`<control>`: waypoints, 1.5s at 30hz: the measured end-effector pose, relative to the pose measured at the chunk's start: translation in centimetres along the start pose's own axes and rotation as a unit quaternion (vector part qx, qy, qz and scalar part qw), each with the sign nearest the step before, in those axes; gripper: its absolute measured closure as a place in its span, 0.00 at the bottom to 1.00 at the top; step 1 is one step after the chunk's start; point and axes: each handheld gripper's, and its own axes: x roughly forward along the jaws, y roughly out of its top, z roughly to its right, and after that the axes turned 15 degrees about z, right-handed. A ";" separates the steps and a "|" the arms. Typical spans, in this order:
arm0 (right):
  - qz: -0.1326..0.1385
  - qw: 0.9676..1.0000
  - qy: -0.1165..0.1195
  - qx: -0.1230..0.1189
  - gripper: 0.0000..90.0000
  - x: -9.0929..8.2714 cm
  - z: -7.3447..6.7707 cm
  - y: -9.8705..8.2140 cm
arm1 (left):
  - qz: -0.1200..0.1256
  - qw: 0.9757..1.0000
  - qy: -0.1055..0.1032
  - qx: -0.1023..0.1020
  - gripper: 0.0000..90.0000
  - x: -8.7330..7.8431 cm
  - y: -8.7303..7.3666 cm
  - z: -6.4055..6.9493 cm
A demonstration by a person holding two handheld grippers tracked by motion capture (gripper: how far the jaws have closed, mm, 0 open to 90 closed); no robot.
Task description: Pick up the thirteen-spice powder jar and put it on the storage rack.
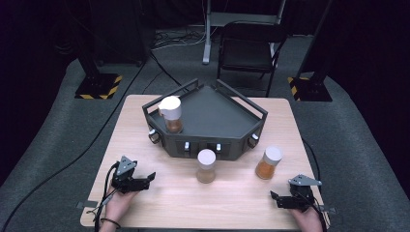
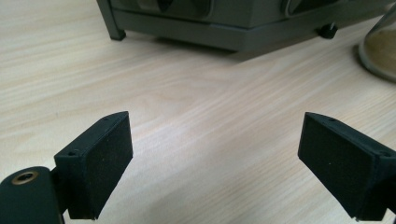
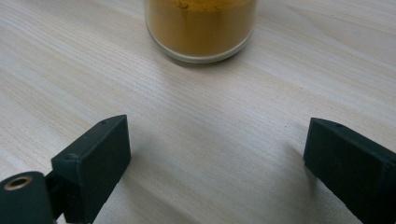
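Three white-capped jars of orange-brown powder are in the high view. One jar (image 1: 171, 114) stands on the dark angular rack (image 1: 212, 113). A second jar (image 1: 206, 166) stands on the table just in front of the rack, and a third jar (image 1: 269, 162) stands to its right. My left gripper (image 1: 151, 178) rests low near the table's front left, open, nothing between its jaws (image 2: 212, 161); the second jar's base (image 2: 380, 51) shows at its view's right edge. My right gripper (image 1: 273, 196) sits at the front right, open and empty (image 3: 217, 163), with the third jar (image 3: 201, 28) straight ahead.
The rack's front face carries several knobs (image 1: 154, 137) and small feet (image 2: 328, 31). The wooden table (image 1: 159, 203) stands on grey carpet. A black chair (image 1: 249, 50) and stand bases with yellow-black tape (image 1: 99, 87) lie beyond the table.
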 end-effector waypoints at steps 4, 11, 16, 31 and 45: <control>0.000 1.000 0.000 0.000 0.07 0.0 0.0 0.0 | -0.015 1.000 0.002 0.005 0.11 0.2 -0.1 0.2; 0.000 1.000 0.000 0.000 0.07 0.0 0.0 0.0 | -0.040 0.999 0.001 -0.001 0.11 0.7 -0.2 0.2; 0.000 1.000 0.000 0.000 0.07 0.0 0.0 0.0 | -0.054 0.998 0.003 0.007 0.11 1.0 -0.1 0.5; 0.000 1.000 0.001 -0.001 0.07 0.0 0.0 0.0 | -0.078 0.997 0.015 0.011 0.09 1.2 0.4 0.6; 0.000 1.000 0.001 -0.001 0.07 0.0 0.0 0.0 | -0.082 0.996 0.015 0.011 0.06 1.4 0.5 0.6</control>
